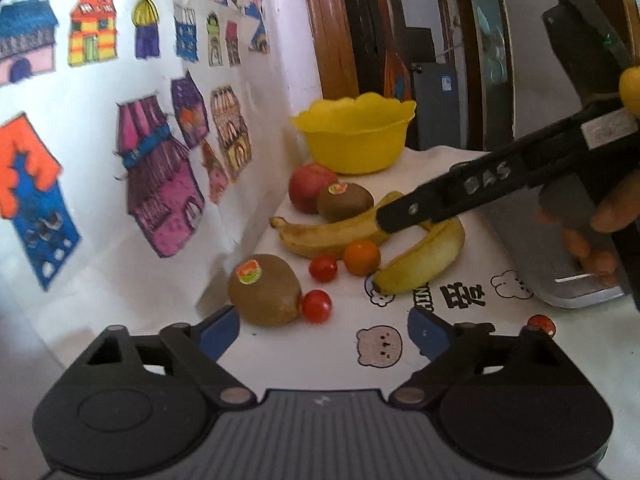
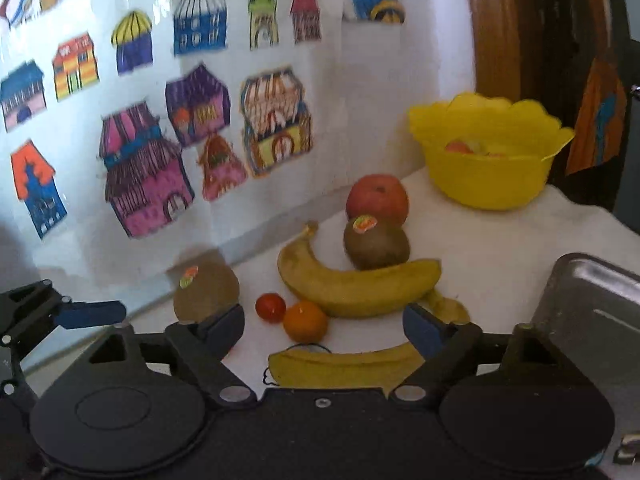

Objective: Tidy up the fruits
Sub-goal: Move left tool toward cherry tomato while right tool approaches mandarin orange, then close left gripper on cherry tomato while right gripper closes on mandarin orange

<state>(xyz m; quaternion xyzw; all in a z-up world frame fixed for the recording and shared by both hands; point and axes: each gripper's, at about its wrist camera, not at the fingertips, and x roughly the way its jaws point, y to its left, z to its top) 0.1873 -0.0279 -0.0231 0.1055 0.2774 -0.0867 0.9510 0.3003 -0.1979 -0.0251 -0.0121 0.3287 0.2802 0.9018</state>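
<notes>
On the white cloth lie two bananas (image 1: 332,236) (image 2: 360,286), a red apple (image 1: 310,190) (image 2: 376,200), a far kiwi (image 1: 345,202) (image 2: 376,244), a near kiwi (image 1: 265,290) (image 2: 206,292), a small orange (image 1: 361,257) (image 2: 306,321) and two cherry tomatoes (image 1: 323,268). A yellow bowl (image 1: 356,148) (image 2: 488,180) stands at the back with some fruit inside. My left gripper (image 1: 324,330) is open and empty, just short of the near kiwi. My right gripper (image 2: 324,330) is open above the orange and the front banana (image 2: 344,368).
A wall with coloured house drawings (image 1: 156,176) runs along the left. A metal tray (image 1: 576,280) (image 2: 592,312) lies at the right. Another cherry tomato (image 1: 541,323) sits near it. A wooden door frame (image 1: 328,28) stands behind the bowl.
</notes>
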